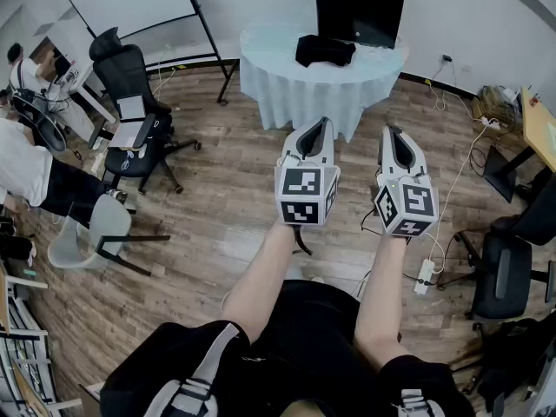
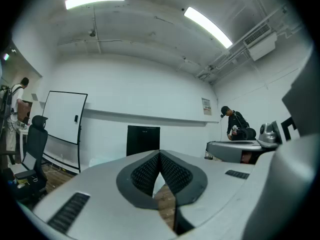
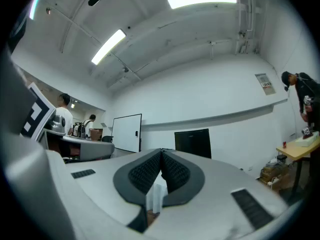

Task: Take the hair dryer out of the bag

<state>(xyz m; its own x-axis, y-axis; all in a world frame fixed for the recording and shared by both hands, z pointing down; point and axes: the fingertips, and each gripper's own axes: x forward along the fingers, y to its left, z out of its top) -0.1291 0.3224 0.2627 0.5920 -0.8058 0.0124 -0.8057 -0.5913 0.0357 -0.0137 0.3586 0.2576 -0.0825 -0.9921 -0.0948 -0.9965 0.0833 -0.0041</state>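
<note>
Jaws of left gripper (image 1: 325,122) and right gripper (image 1: 391,131) meet, empty. A black bag (image 1: 325,50) lies on the desk (image 1: 287,89).

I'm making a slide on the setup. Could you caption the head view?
Left gripper and right gripper, both shut and empty, point toward the black bag on the round draped table.

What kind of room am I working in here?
Probably an office or lab room: a whiteboard, a swivel chair, and a dark screen behind a cloth-covered round table.
</note>
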